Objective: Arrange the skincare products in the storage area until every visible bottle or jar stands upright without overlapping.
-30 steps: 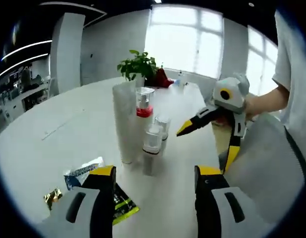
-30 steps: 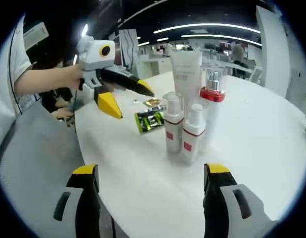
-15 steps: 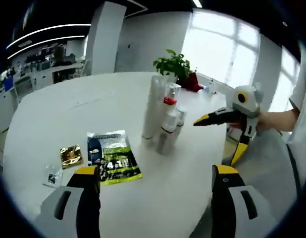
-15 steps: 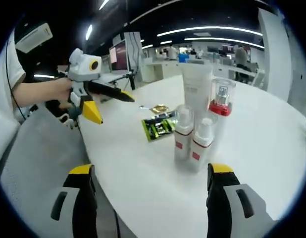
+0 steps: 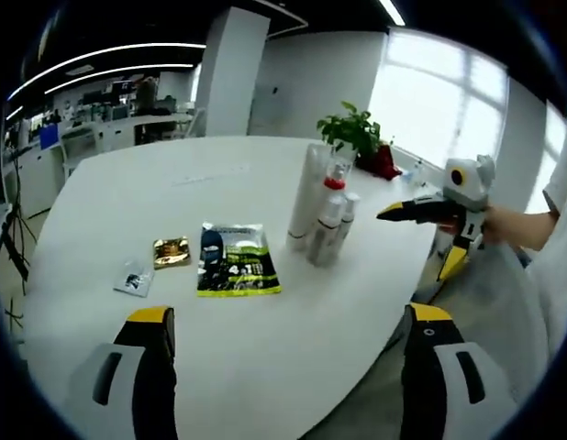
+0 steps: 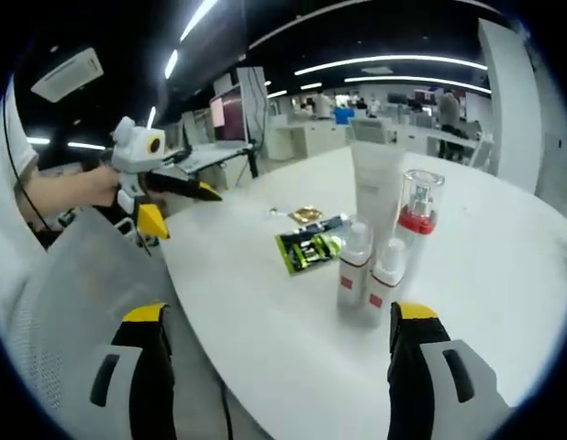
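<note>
Four skincare items stand upright in a tight cluster at frame centre on the white counter (image 5: 127, 202): one tall white tube (image 6: 375, 188), one red-collared pump bottle (image 6: 416, 220), two small white bottles (image 6: 355, 266). Left gripper (image 5: 288, 385) and right gripper (image 6: 279, 385) both gape wide, empty, low in frame.

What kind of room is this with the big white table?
Probably an open office. Rows of desks with a monitor stand under long strip lights, and a potted plant sits on the round white table by a large window.
</note>
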Motion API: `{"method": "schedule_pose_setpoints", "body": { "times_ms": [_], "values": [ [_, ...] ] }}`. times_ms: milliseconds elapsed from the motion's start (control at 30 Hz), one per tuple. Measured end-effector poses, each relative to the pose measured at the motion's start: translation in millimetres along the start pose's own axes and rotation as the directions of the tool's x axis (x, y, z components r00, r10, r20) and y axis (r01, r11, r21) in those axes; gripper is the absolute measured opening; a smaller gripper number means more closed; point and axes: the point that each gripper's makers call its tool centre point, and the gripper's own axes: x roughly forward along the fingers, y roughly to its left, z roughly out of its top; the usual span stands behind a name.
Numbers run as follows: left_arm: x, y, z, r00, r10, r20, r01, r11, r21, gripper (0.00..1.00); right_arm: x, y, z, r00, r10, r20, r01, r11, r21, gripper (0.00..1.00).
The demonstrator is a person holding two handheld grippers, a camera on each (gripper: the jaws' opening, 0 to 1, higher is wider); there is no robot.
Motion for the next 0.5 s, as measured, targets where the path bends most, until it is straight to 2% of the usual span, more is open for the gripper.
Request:
{"method": "schedule_pose_setpoints", "body": {
  "times_ms": [200,333,500],
  "values": [
    [-21,6.9,-9.3,0.999,0.036,-0.003,-0.036,0.999,-0.005,0.99,-9,8,10.6,1.0,0.003,0.021,-0.003,1.0,-0.015,0.98],
    [-31,6.4,-9.0,0.998,0.064,0.015,-0.063,0.998,-0.018,0.99,-11,9,11.8,1.0,-0.003,0.026,0.003,1.0,-0.015,0.98],
    [-36,9.7,-15.5,0.997,0.073,0.015,-0.073,0.997,-0.021,0.99,-14,12,13.7,1.0,-0.012,0.025,0.012,1.0,-0.021,0.97]
  ]
}}
